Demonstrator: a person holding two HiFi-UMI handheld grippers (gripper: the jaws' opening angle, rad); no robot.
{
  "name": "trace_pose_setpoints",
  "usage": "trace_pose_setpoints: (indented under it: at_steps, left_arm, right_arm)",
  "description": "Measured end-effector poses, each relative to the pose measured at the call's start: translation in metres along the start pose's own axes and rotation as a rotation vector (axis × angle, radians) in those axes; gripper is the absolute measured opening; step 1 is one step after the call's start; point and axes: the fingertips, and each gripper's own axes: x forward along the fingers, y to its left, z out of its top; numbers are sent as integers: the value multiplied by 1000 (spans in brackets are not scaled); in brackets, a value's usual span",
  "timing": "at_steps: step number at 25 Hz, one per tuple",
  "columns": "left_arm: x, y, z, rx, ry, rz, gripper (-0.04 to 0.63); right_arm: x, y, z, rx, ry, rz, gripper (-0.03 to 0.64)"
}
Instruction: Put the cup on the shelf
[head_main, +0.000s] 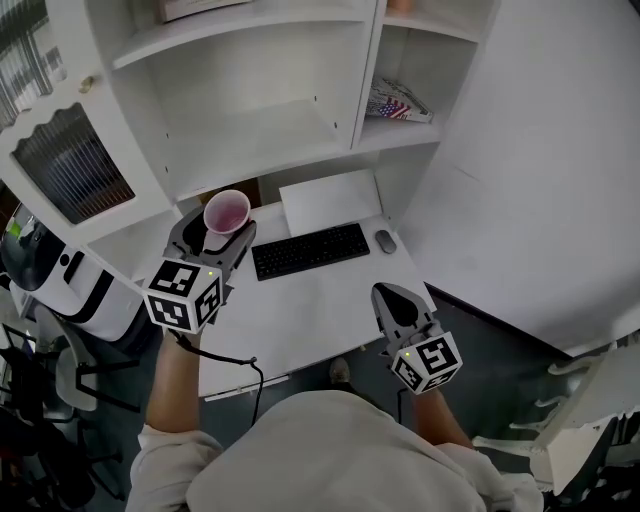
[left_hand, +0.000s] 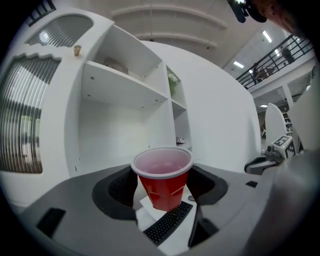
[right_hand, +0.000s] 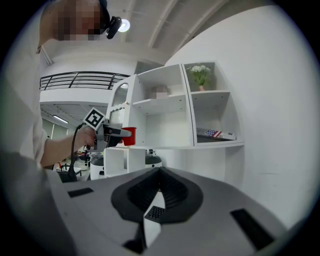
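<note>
Cup (head_main: 227, 212) upright in your left gripper (head_main: 216, 236), open shelf (head_main: 250, 140) ahead
Your left gripper's jaws clamp the red cup by its sides, rim up, long axis vertical; the wide shelf board lies straight ahead of those jaws, at roughly the cup's height. Your right gripper (head_main: 392, 296), jaws closed on nothing, hangs farther back, so the left is nearer
</note>
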Motion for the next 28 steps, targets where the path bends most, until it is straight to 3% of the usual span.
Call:
trace_pose_setpoints:
  at_steps: [14,28]
  left_arm:
    - [73,42,46,25,11,10,305]
    - [139,73,48,8,84,26,305]
  right_arm:
    - [7,-47,-14,42,18,-43,5]
    - [9,-88,-27,73,29,-81,5]
